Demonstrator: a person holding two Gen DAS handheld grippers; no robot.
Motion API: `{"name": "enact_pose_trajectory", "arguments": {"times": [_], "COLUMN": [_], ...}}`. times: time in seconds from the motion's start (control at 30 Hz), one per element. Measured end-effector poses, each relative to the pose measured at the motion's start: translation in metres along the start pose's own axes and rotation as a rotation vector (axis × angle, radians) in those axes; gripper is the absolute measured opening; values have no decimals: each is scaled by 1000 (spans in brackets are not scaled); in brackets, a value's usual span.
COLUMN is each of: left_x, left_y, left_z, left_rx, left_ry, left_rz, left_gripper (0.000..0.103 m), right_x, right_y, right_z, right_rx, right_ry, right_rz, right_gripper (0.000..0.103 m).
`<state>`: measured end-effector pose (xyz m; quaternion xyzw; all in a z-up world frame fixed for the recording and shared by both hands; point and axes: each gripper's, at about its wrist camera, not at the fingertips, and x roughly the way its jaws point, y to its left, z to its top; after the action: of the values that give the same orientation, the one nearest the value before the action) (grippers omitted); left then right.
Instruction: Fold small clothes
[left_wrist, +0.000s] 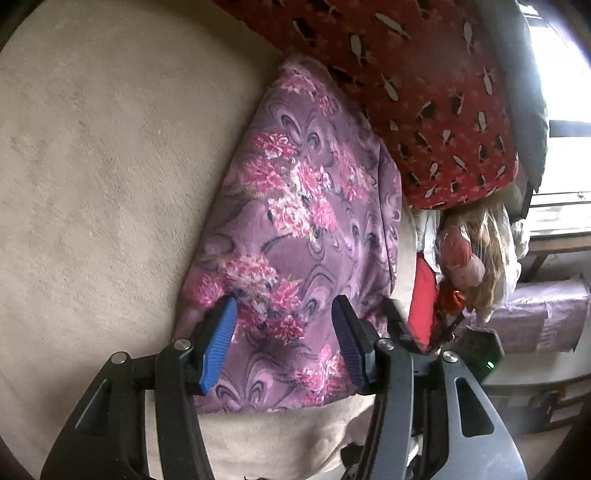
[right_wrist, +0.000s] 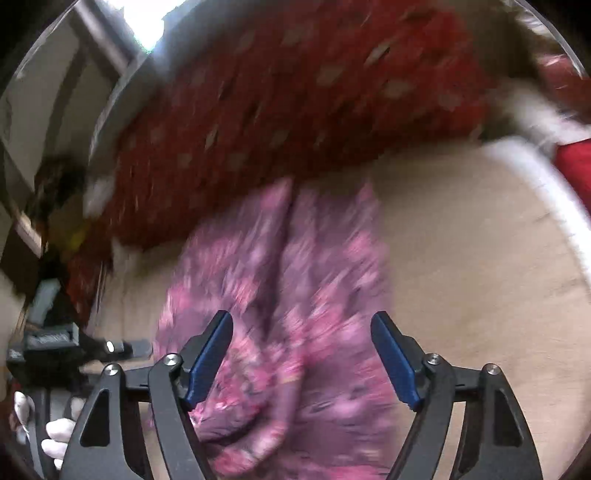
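Observation:
A purple garment with pink flowers (left_wrist: 295, 229) lies folded on a beige plush surface (left_wrist: 92, 166). My left gripper (left_wrist: 284, 306) hovers over its near end, blue pads apart, with the cloth below and between them and neither pad pressing on it. In the blurred right wrist view the same garment (right_wrist: 295, 295) shows a lengthwise crease down its middle. My right gripper (right_wrist: 303, 321) stands open above it, nothing pinched. The left gripper (right_wrist: 48, 343) appears at the left edge of that view, held by a white-gloved hand (right_wrist: 55, 435).
A red blanket with a black and cream pattern (left_wrist: 424, 92) lies against the far edge of the garment. A doll and loose cloth (left_wrist: 469, 258) pile up at the right beside a bright window (left_wrist: 565, 110). A white rim (right_wrist: 535, 177) bounds the beige surface.

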<state>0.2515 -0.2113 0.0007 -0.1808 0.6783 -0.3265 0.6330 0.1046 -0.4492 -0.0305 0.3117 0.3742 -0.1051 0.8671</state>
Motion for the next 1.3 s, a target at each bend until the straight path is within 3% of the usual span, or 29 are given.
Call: {"name": "enact_pose_trajectory", "arguments": {"times": [0.03, 0.07, 0.1, 0.17, 0.23, 0.3, 0.37, 0.4, 0.53, 0.57, 0.6, 0.67, 0.83, 0.87, 0.9, 0.93, 0.97, 1.03, 1.1, 1.13, 1.17, 1.23, 1.3], "left_x": [-3, -6, -10, -18, -16, 2, 21, 20, 0, -2, -3, -3, 10, 13, 15, 18, 16, 21, 34, 43, 45, 43, 36], "left_y": [0, -2, -3, -8, -10, -6, 0, -1, -9, -11, -14, -19, -26, -30, -32, -36, -36, -37, -31, -27, -28, -36, -45], "left_z": [0, 0, 0, -1, -4, -7, -11, -13, -4, 0, 7, 21, 50, 53, 55, 56, 57, 57, 59, 59, 57, 51, 43], "left_rx": [1, 3, 11, 50, 100, 107, 105, 117, 124, 122, 120, 111, 78, 85, 99, 117, 132, 159, 162, 147, 150, 190, 230], "left_ry": [-2, -8, -19, -63, -92, -65, 0, -15, -59, -67, -73, -86, -80, -83, -87, -93, -101, -117, -102, -89, -103, -126, -146], "left_rz": [-5, -9, -11, 37, 133, 204, 219, 219, 147, 140, 138, 143, 137, 149, 162, 180, 187, 198, 220, 225, 234, 268, 295], "left_gripper": [52, 52, 52, 52, 64, 65, 65, 65, 65, 65, 65, 65, 65, 65, 65, 65, 65, 65, 72, 76, 77, 78, 77], "right_x": [13, 18, 17, 0, -23, -27, -6, 2, -24, -33, -35, -30, 25, 32, 40, 45, 44, 23, 3, 3, 10, 43, 35], "right_y": [6, 11, 18, 25, 15, -2, -21, -28, -24, -23, -25, -23, -23, -25, -25, -21, -15, -3, -10, -16, -24, -40, -41], "right_z": [-3, -7, -10, -11, -12, -17, -27, -32, -14, -4, 4, 22, 47, 46, 47, 46, 47, 50, 51, 50, 48, 36, 33], "right_rx": [-5, -24, -78, -151, -113, -70, -28, -11, 11, 22, 36, 78, 99, 92, 81, 48, 3, -72, -37, -18, 1, 35, 40], "right_ry": [48, 68, 52, 4, -80, -97, 0, 44, -25, -73, -94, -117, -66, -47, -24, -4, 3, -74, -165, -171, -151, -4, -42], "right_rz": [10, 18, -13, 39, 86, 56, -10, -4, 22, 34, 49, 68, -17, -21, -17, 4, 19, 49, 99, 84, 46, -26, -11], "right_gripper": [74, 53, 7, 10, 9, 10, 10, 11, 19, 25, 43, 62, 62, 56, 29, 10, 8, 8, 8, 8, 8, 9, 14]}}
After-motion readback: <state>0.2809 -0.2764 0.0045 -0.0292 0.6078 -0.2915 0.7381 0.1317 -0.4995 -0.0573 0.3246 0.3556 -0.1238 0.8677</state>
